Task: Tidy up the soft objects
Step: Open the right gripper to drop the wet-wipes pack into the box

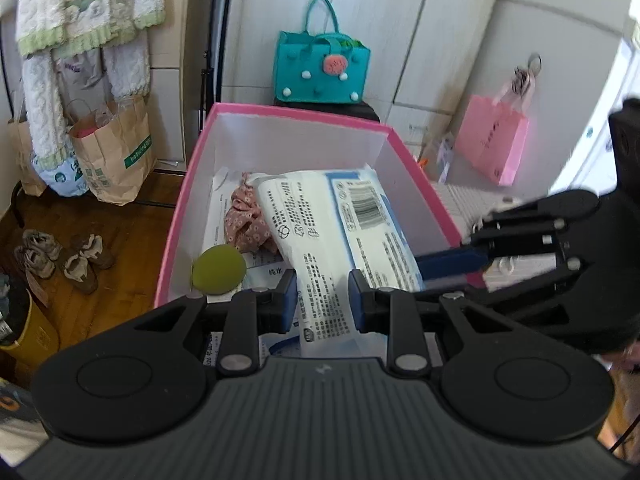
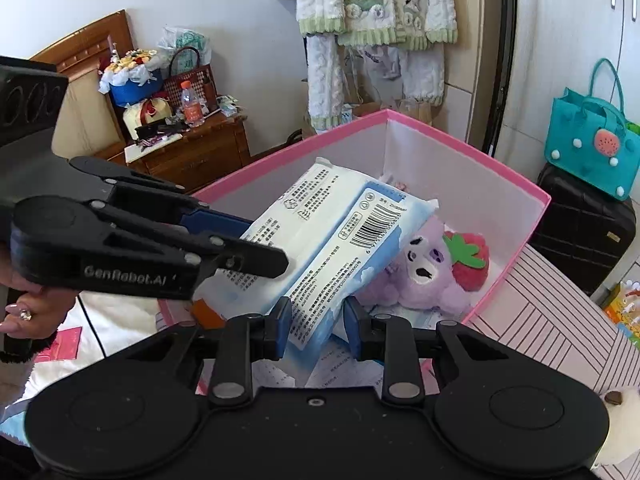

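A white and blue soft pack (image 1: 328, 224) lies tilted in the pink box (image 1: 304, 114). My left gripper (image 1: 322, 300) has its fingers on either side of the pack's near end; it also shows from the side in the right wrist view (image 2: 256, 248). My right gripper (image 2: 318, 326) has its fingers on either side of the pack's (image 2: 320, 248) lower corner. In the box lie a green ball (image 1: 219, 269), a pink floral cloth item (image 1: 246, 222), a purple plush (image 2: 420, 276) and a red strawberry plush (image 2: 472, 260).
A teal felt bag (image 1: 320, 68) stands on a black case behind the box. Paper bags (image 1: 116, 152), shoes (image 1: 60, 260) and a yellow bin (image 1: 24, 332) are at left. A pink bag (image 1: 494, 140) hangs at right. A wooden cabinet (image 2: 192, 152) holds clutter.
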Demonstrator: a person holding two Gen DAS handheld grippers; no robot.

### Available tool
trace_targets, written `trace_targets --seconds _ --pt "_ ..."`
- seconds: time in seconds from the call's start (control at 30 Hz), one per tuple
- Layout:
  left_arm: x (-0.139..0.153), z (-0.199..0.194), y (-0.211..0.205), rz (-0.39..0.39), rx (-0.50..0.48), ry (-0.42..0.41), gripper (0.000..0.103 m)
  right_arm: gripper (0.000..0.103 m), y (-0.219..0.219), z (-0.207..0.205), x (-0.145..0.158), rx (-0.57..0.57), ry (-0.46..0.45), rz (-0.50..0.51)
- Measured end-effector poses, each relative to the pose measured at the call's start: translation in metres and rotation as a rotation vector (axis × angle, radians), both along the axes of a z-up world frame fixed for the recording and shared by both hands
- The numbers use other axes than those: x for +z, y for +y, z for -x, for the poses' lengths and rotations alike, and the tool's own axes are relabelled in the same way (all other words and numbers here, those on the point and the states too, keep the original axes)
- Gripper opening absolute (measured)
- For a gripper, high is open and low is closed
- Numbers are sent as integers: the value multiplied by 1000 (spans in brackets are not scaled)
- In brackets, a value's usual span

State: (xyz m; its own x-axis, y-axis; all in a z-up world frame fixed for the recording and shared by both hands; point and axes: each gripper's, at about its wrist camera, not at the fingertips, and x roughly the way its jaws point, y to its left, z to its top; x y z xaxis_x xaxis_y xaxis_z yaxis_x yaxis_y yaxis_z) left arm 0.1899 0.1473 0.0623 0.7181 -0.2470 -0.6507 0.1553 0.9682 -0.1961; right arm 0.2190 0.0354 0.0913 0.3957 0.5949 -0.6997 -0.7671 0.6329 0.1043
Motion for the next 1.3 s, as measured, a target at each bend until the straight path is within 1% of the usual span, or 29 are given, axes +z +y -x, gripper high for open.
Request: trace_targets --seconds 0.1,0.17,0.2,0.27,0.3,0.33,0.37,0.4,0.47,0.53,0.63,0.8,0.87,0.93,1.03,1.1,1.2,1.3 --pt "-4 -2 -5 -48 -28 24 25 34 3 -5 -5 -14 9 20" --pt "-5 0 -7 -61 -35 34 25 34 6 -12 -8 -20 19 43" --pt "-6 1 -7 -58 -37 42 25 34 9 -15 -9 -18 23 50" --pt "-7 4 -3 -25 -36 60 25 34 10 -18 -12 -10 28 58" --pt "-6 6 0 -2 -21 65 25 34 10 -21 -13 -7 32 58" --pt "-6 8 3 16 -1 63 25 34 10 -22 -14 -5 36 57" --pt "-5 10 5 16 5 54 25 34 10 -21 -14 -1 31 60" --pt "-5 13 5 -2 7 42 26 34 9 -20 -14 4 33 58" --pt "-2 18 3 -55 43 18 26 34 6 -18 -13 4 47 46" --pt "4 25 0 -90 40 -21 28 34 2 -12 -11 5 31 38" --pt "13 28 1 -67 27 -24 28 34 -2 -7 -8 -17 -3 49" --pt "30 36 -9 -84 16 -45 29 34 -17 -1 5 -33 -7 -13" --pt "37 40 -11 -77 -3 -31 29 34 -23 5 12 -33 -9 -35" --pt "42 44 -15 -90 -14 -16 29 36 -30 11 19 -33 -12 -55" --pt "51 52 -21 -124 -24 -19 31 37 -40 23 32 -39 -37 -68" --pt "58 58 -26 -134 -38 -28 33 38 -47 31 40 -44 -50 -79" --pt "68 69 -33 -135 -66 -45 33 39 -60 44 51 -47 -71 -98" --pt "74 78 -42 -154 -98 -55 33 40 -69 56 61 -52 -93 -102"
